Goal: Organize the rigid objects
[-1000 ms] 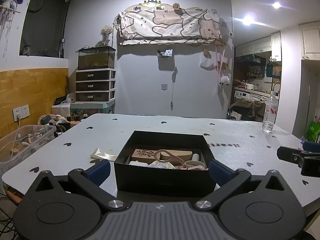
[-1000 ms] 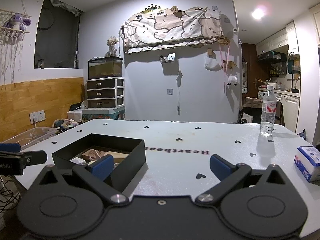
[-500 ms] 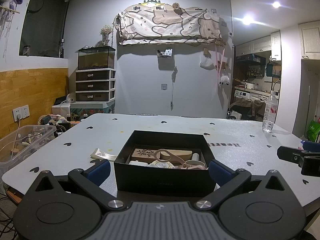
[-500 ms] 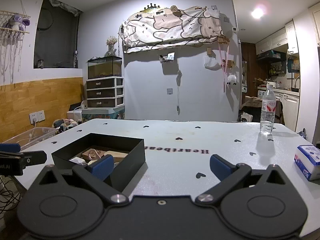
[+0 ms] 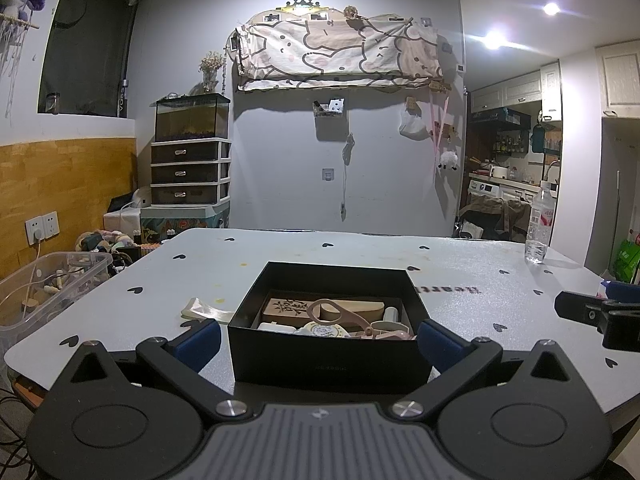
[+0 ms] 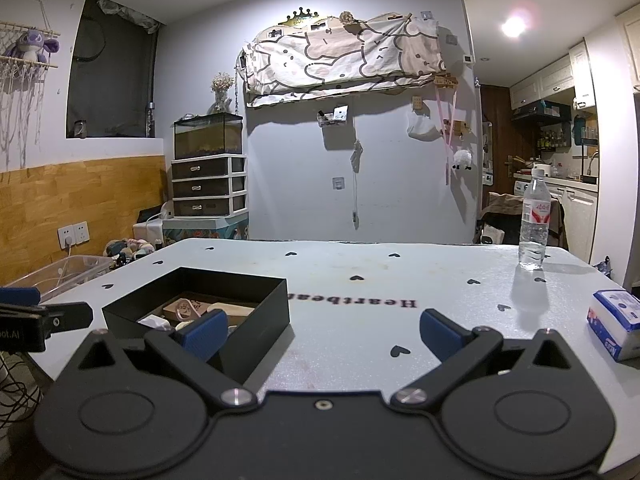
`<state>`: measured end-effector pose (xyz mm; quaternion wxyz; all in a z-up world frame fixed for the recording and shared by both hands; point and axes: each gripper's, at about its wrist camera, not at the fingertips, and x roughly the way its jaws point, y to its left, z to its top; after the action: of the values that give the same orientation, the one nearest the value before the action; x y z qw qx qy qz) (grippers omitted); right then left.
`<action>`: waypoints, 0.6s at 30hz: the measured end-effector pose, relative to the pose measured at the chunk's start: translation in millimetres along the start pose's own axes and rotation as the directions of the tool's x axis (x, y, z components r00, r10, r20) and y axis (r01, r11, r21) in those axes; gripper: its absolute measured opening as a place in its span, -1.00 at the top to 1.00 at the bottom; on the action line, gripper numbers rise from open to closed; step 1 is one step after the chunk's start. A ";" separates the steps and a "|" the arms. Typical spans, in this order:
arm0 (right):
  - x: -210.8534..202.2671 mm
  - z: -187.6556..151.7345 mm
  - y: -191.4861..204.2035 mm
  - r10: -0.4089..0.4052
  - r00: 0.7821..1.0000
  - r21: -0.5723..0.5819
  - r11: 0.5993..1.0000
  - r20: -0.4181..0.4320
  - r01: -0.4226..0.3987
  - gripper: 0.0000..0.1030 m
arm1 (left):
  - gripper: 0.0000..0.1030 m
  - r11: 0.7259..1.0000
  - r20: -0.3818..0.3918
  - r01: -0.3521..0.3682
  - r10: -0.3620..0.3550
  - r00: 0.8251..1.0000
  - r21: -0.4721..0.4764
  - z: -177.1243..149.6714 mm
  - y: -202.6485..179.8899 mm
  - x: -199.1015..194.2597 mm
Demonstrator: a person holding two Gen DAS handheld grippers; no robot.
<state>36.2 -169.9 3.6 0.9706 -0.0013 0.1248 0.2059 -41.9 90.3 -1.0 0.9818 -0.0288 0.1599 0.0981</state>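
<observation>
White table (image 6: 360, 280) with black heart prints fills a dim room. Near its front edge sits a black box (image 5: 328, 356) holding small items. Left gripper (image 5: 320, 338) spreads wide around the box; right gripper (image 6: 320, 330) gapes empty beside it.

No visible change anywhere.

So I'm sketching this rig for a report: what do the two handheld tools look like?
Both look alike: the left tool and right tool are matte black, with two round discs, silver pivot screws and angled linkage arms ending in blue pads. The left body has a grey ribbed panel.
</observation>
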 end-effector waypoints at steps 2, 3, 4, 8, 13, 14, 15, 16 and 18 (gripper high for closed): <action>-0.3 -0.1 -0.1 0.000 1.000 0.000 1.000 0.000 0.000 -1.00 | -1.00 1.000 0.000 0.000 0.000 1.000 0.001 0.0 -0.7 0.0; 0.0 0.0 0.0 0.000 1.000 0.000 1.000 0.000 0.000 -1.00 | -1.00 1.000 -0.001 0.000 0.000 1.000 0.002 -0.1 -0.3 0.0; -0.1 0.0 0.0 0.000 1.000 0.000 1.000 0.000 0.000 -1.00 | -1.00 1.000 0.000 -0.001 0.001 1.000 0.001 0.0 -0.6 -0.1; -0.1 0.1 0.0 0.000 1.000 0.000 1.000 0.000 0.000 -1.00 | -1.00 1.000 0.000 -0.001 0.001 1.000 0.001 0.0 -0.9 0.0; 0.0 0.2 -0.1 0.000 1.000 0.000 1.000 -0.001 0.000 -1.00 | -1.00 1.000 0.000 -0.001 0.001 1.000 0.001 0.0 -0.9 0.1; -0.1 0.1 -0.1 0.000 1.000 0.000 1.000 -0.001 0.000 -1.00 | -1.00 1.000 0.000 -0.001 0.001 1.000 0.001 0.0 -1.0 0.1; -0.7 -0.1 -0.4 0.001 1.000 0.000 1.000 -0.001 -0.001 -1.00 | -1.00 1.000 0.000 -0.001 0.001 1.000 0.001 0.0 -1.1 0.1; -0.6 0.0 -0.4 0.001 1.000 0.000 1.000 -0.001 -0.001 -1.00 | -1.00 1.000 0.000 -0.002 0.002 1.000 0.001 0.0 -0.9 0.0; 0.0 0.2 0.1 -0.001 1.000 0.000 1.000 -0.001 0.001 -1.00 | -1.00 1.000 0.000 -0.001 0.001 1.000 0.000 -0.1 -1.6 0.0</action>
<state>36.2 -169.8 3.9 0.9706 -0.0013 0.1252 0.2057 -41.6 88.7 -1.1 0.9818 -0.0284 0.1597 0.0988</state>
